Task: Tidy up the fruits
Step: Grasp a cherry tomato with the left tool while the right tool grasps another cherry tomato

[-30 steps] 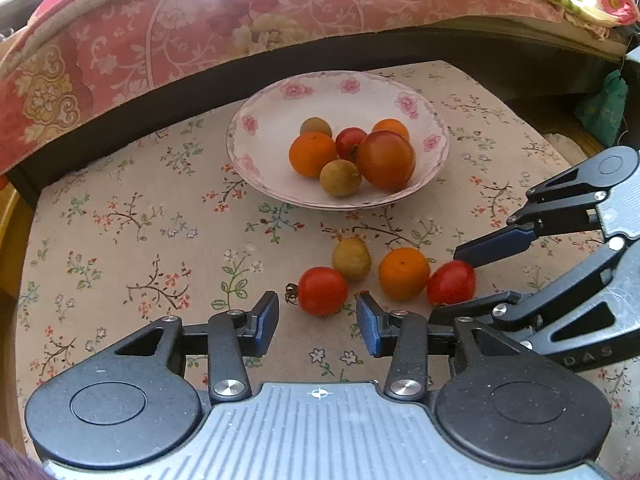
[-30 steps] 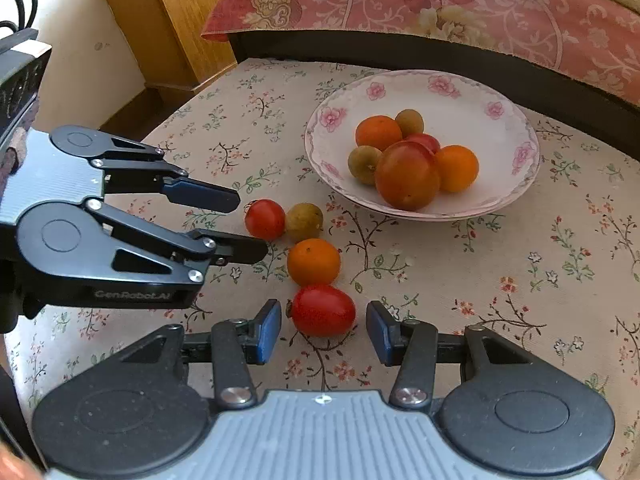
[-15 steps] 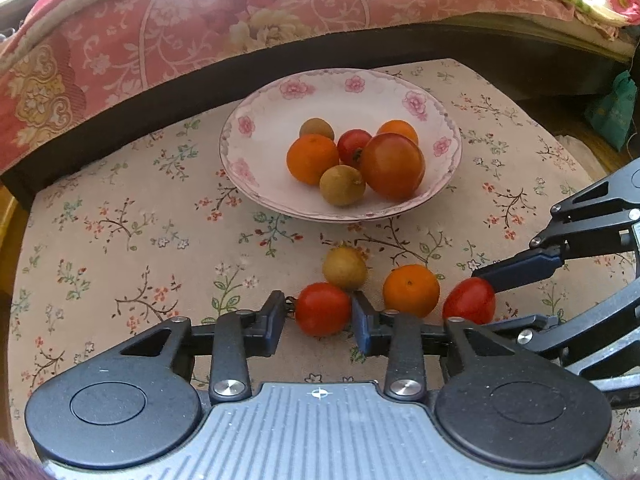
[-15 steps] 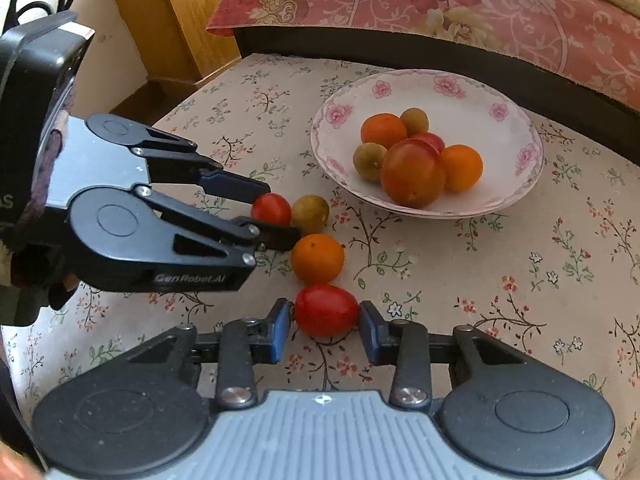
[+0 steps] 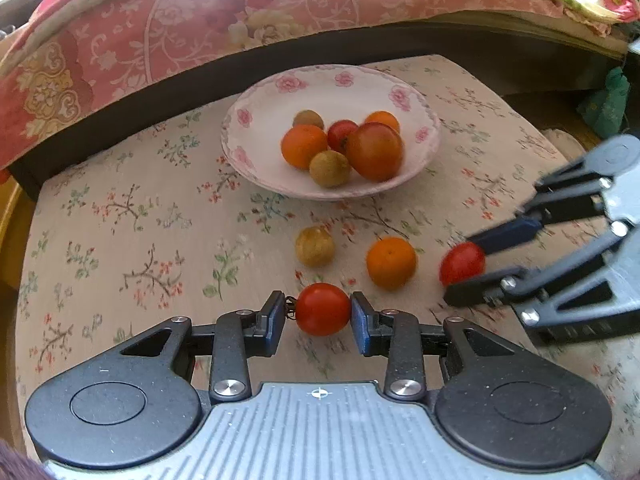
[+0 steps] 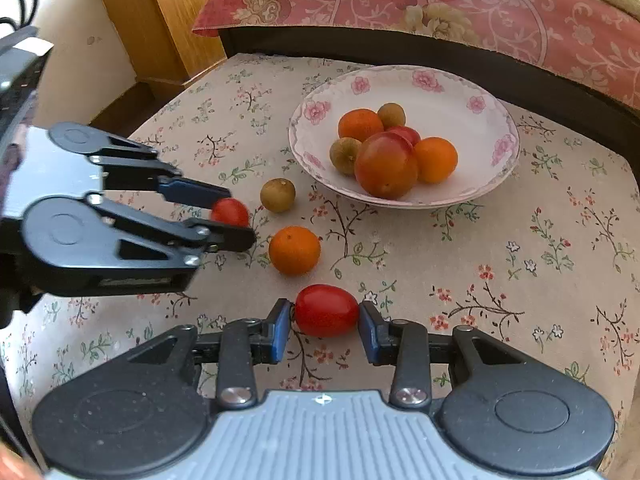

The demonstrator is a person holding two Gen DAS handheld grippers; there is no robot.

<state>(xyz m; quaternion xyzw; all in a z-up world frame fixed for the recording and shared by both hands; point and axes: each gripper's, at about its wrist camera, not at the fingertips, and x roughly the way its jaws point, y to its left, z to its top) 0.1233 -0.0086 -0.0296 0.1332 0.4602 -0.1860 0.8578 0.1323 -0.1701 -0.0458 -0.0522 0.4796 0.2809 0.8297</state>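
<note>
My left gripper (image 5: 319,316) is shut on a round red tomato (image 5: 322,309), held just above the floral cloth; it also shows in the right wrist view (image 6: 230,212). My right gripper (image 6: 325,320) is shut on an oval red tomato (image 6: 327,310), which also shows in the left wrist view (image 5: 462,263). An orange tangerine (image 5: 391,263) and a brown longan (image 5: 315,246) lie loose on the cloth between the grippers and the plate. The flowered white plate (image 5: 416,100) holds several fruits, among them a large red-orange tomato (image 5: 374,151).
The small table is covered by a floral cloth (image 5: 120,208). A bed with a pink floral quilt (image 5: 200,12) runs along the far edge behind a dark frame. A wooden cabinet (image 6: 160,20) stands at the table's far left corner.
Both grippers have closed on their red tomatoes. The left one moved forward around its tomato, and both now hold the tomatoes slightly lifted and shifted.
</note>
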